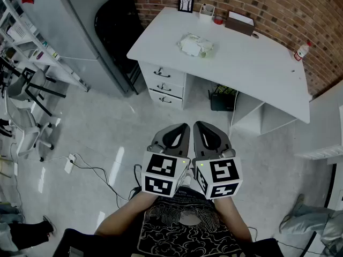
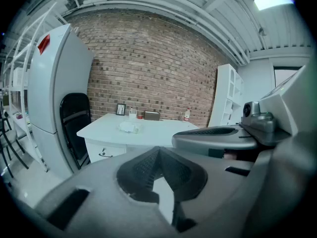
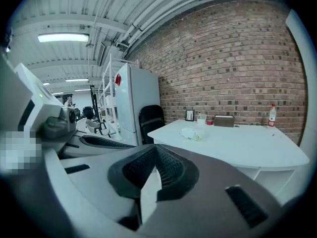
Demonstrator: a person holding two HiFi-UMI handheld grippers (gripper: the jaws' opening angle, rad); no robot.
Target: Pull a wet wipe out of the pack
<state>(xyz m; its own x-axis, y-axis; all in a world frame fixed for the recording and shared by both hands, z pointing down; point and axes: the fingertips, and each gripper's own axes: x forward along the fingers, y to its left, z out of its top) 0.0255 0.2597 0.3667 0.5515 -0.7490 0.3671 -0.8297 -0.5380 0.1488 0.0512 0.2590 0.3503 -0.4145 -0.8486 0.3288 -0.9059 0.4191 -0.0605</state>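
Observation:
The wet wipe pack (image 1: 197,45) lies crumpled and pale on the white desk (image 1: 252,63), far ahead of both grippers. It shows small in the left gripper view (image 2: 130,127) and in the right gripper view (image 3: 193,133). My left gripper (image 1: 182,130) and right gripper (image 1: 201,128) are held side by side close to the person's body, over the floor and well short of the desk. Both point toward the desk. The left gripper (image 2: 158,151) has its jaws closed together with nothing between them, and so does the right gripper (image 3: 156,148).
On the desk's far side stand a picture frame (image 1: 186,2), a cup (image 1: 207,9), a brown box (image 1: 239,23) and a bottle (image 1: 303,51). Drawers (image 1: 163,84) sit under the desk's left end. A black chair (image 1: 118,20), a grey cabinet (image 1: 69,25) and floor cables (image 1: 86,167) lie left.

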